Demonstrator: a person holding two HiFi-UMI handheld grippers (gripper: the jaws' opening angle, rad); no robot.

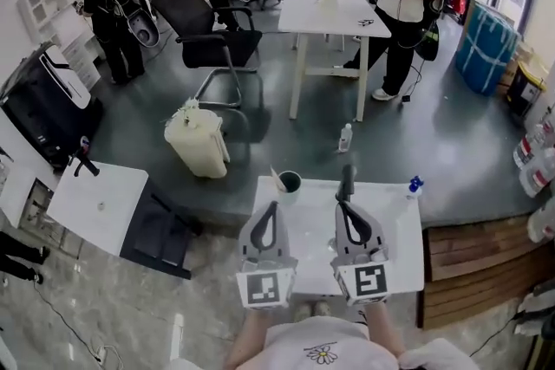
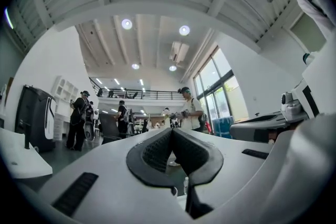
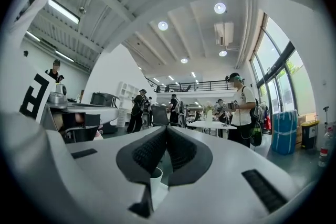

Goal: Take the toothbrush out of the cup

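A dark green cup (image 1: 290,181) stands near the far left edge of the white table (image 1: 390,230), and a pale toothbrush (image 1: 277,179) leans out of it to the left. My left gripper (image 1: 271,205) hovers just short of the cup, its jaws shut and empty; in the left gripper view (image 2: 172,130) the pads meet at the tips. My right gripper (image 1: 344,202) is level beside it, to the right of the cup, also shut on nothing (image 3: 167,127). A pale cup rim (image 3: 156,176) shows low through the right jaws' gap.
A dark upright object (image 1: 347,179) stands just beyond the right gripper's tips. A blue-capped item (image 1: 414,185) sits at the table's far right corner. A small bottle (image 1: 345,137) and a white bin (image 1: 198,141) stand on the floor beyond. A wooden bench (image 1: 468,260) flanks the right.
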